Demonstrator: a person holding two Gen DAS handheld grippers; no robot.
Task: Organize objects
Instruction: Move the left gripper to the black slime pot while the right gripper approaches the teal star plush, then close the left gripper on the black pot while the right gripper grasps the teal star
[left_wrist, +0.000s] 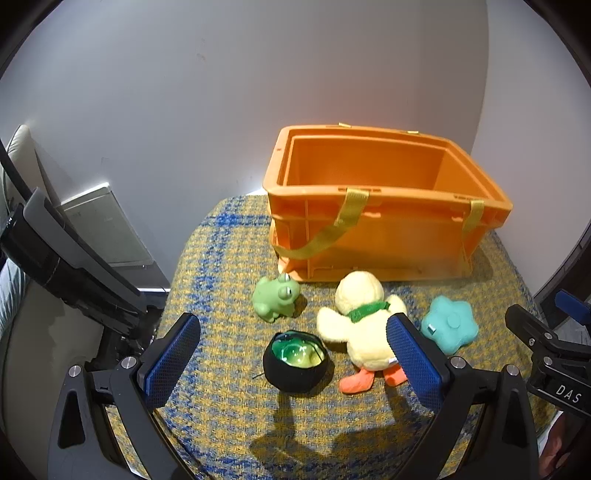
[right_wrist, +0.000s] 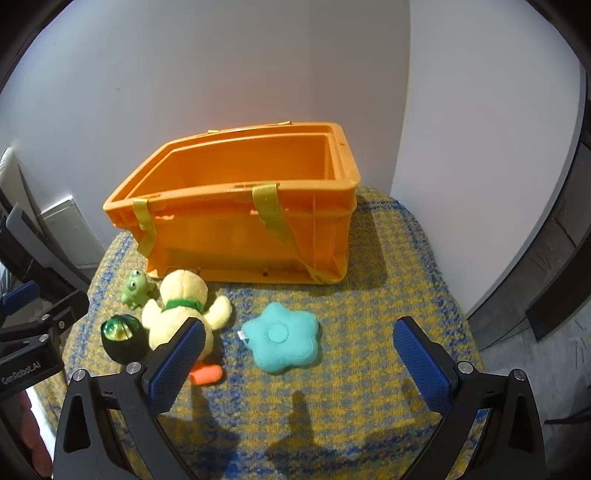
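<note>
An empty orange crate (left_wrist: 380, 236) (right_wrist: 243, 236) with yellow straps stands at the back of the table. In front of it lie a green frog toy (left_wrist: 276, 297) (right_wrist: 136, 288), a yellow plush duck (left_wrist: 360, 325) (right_wrist: 181, 310), a teal flower-shaped cushion (left_wrist: 450, 324) (right_wrist: 284, 338) and a black pot with green contents (left_wrist: 294, 360) (right_wrist: 122, 338). My left gripper (left_wrist: 293, 363) is open above the pot and duck, holding nothing. My right gripper (right_wrist: 299, 363) is open just in front of the teal cushion, empty.
The table wears a yellow-and-blue woven cloth (left_wrist: 229, 406) (right_wrist: 388, 295) with rounded edges. White walls stand close behind the crate. A grey panel (left_wrist: 107, 229) and dark equipment (left_wrist: 66, 266) are off the table's left. The right gripper's body (left_wrist: 554, 350) shows at the left view's right edge.
</note>
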